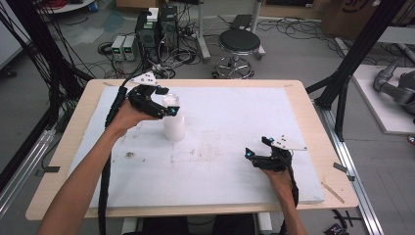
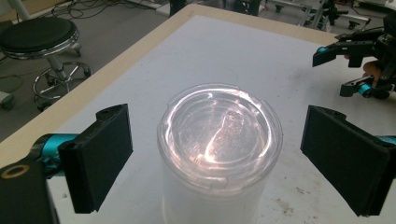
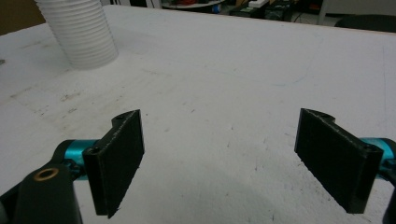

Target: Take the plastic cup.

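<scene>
**White cup between spread left jaws, right gripper idle**

White ribbed plastic cup (image 1: pixel 173 122) stands upright on the white mat (image 1: pixel 220 171), left of centre, toward the far half of the table (image 1: pixel 58 161). Clear lid (image 2: pixel 219 133) sits on top, round, with a raised rim and a glare patch across it. Cup body looks milky and translucent; contents cannot be told.

Left gripper (image 1: pixel 169 102) is at the cup's top, coming in from the left in the high view, held by the left hand (image 1: pixel 128 115). In the left gripper view the jaws stand wide, one on each side of the lid, with a visible gap on both sides. Pads do not touch the cup. Nothing is gripped. Black cable (image 1: pixel 105 161) trails from it back along the forearm. Grey three-cornered plate (image 1: pixel 145 78) sits on top.

Right gripper (image 1: pixel 255 148) is well apart from the cup, on the near right part of the mat, held low by the right hand (image 1: pixel 279 178). Jaws are spread wide with only bare mat between them, as the right gripper view shows. It holds nothing. The cup's ribbed wall shows at the top left of that view, far off.

Mat has scuffs and brown specks near the middle. Wooden table edge rings the mat. Beyond the far edge: a black stool (image 1: pixel 239 46) and computer boxes (image 1: pixel 156 29) with cables on the floor.
</scene>
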